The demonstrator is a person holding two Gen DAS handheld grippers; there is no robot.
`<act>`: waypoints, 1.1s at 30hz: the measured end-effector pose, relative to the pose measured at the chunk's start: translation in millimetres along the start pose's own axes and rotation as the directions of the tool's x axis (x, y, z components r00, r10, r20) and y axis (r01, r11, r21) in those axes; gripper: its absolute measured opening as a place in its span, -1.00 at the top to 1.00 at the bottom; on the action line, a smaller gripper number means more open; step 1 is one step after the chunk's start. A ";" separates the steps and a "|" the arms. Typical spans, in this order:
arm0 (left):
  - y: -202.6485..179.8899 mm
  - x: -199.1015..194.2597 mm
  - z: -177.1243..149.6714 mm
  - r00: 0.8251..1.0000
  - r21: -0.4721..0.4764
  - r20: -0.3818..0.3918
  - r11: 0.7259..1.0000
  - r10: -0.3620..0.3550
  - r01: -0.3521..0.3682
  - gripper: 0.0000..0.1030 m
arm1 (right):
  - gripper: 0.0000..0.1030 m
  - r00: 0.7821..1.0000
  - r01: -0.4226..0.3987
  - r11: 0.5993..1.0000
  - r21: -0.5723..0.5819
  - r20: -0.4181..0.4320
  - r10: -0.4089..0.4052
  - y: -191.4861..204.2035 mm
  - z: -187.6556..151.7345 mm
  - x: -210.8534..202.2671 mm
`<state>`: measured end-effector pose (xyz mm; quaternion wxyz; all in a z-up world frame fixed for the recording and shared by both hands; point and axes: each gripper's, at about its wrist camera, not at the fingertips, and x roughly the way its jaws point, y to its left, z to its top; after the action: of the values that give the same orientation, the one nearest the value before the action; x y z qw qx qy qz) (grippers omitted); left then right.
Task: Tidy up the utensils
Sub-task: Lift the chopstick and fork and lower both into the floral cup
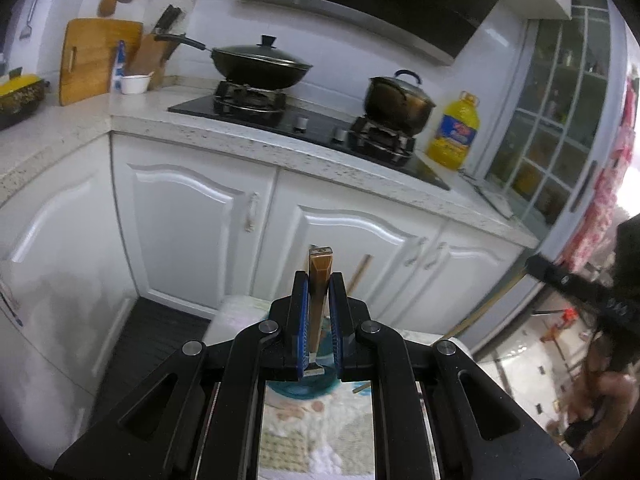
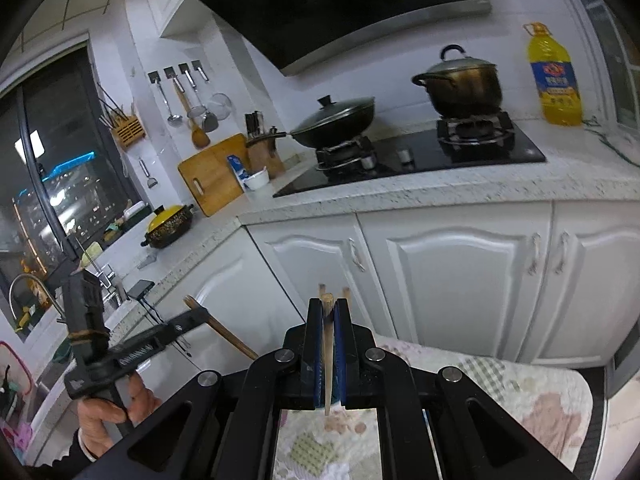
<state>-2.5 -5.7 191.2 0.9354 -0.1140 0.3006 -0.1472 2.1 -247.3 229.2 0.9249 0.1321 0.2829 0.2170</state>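
My left gripper [image 1: 319, 280] is shut on a brown-handled utensil [image 1: 320, 276], whose handle sticks up between the blue pads and whose metal end shows below. It hangs above a blue-green bowl [image 1: 298, 390] on a patterned cloth. My right gripper [image 2: 329, 308] is shut on a wooden chopstick [image 2: 328, 344] that stands upright between its pads. Two more chopstick tips [image 2: 346, 292] show just behind it. The left gripper [image 2: 192, 318] also shows in the right wrist view, holding the same brown utensil [image 2: 224, 336].
White cabinets [image 1: 192, 208] and a speckled counter [image 1: 248, 142] stand ahead, with a hob, a black wok [image 1: 260, 65], a steel pot [image 1: 396, 100] and an oil bottle [image 1: 454, 130]. A cloth-covered table [image 2: 520, 396] lies below. A wall chopstick holder [image 2: 128, 132] hangs left.
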 end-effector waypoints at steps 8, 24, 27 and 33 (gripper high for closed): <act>13.8 34.9 -9.0 0.995 0.030 -0.046 0.996 0.084 -0.082 0.83 | 0.90 0.999 0.015 0.999 -0.047 -0.039 -0.017 13.6 8.3 49.2; 21.2 78.1 -26.3 0.986 0.035 -0.119 0.993 0.117 -0.114 0.83 | 0.90 0.983 0.012 1.000 -0.017 -0.185 -0.015 -6.4 -21.6 114.1; 18.0 81.8 -26.1 0.986 0.043 -0.109 0.992 0.124 -0.120 0.83 | 0.90 0.975 0.012 1.000 -0.005 -0.221 -0.013 -10.6 -32.0 126.4; 17.8 85.0 -26.3 0.986 0.035 -0.099 0.990 0.138 -0.135 0.83 | 0.90 0.959 0.032 0.999 0.016 -0.282 -0.026 -21.9 -53.6 145.2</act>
<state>51.4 -21.6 120.1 0.9284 -0.0725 0.3524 -0.0927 86.4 -190.7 110.4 0.8770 0.1051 0.4155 0.2171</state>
